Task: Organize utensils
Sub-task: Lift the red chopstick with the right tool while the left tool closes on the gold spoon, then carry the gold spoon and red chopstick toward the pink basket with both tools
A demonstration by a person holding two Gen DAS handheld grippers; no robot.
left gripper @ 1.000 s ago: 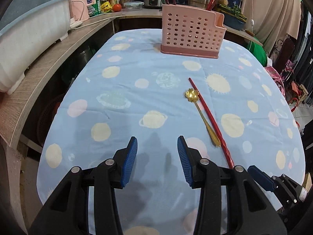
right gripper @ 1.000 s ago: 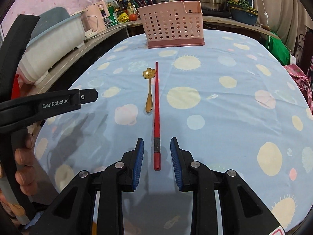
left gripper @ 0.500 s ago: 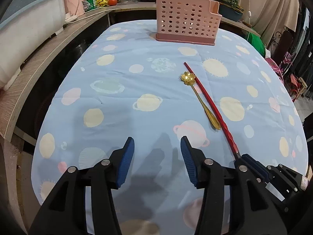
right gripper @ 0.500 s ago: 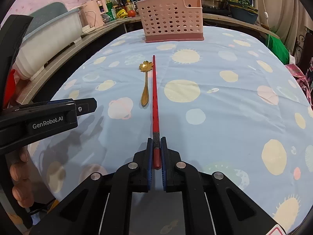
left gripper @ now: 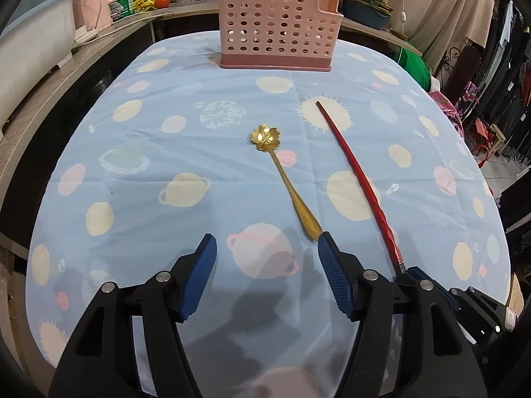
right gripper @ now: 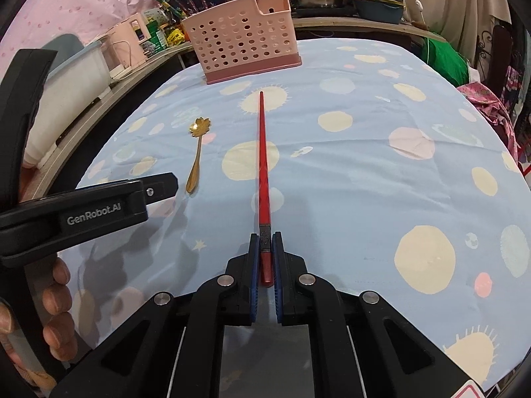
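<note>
Right gripper (right gripper: 265, 242) is pinching the red chopstick's (right gripper: 263, 152) thick end; left gripper (left gripper: 265, 248) is spreading toward the spoon (left gripper: 285, 179) at one o'clock.

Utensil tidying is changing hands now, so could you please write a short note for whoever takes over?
Right gripper: shut on the near end of the red chopstick, which points toward the pink basket.
Left gripper: jaws opening, nothing between them, just short of the gold spoon handle.
The spoon lies on the blue tablecloth; the basket stands at the far end.
Done: chopstick gripped.
Left: put the chopstick in the basket, then pick up the spoon and put it in too.
</note>
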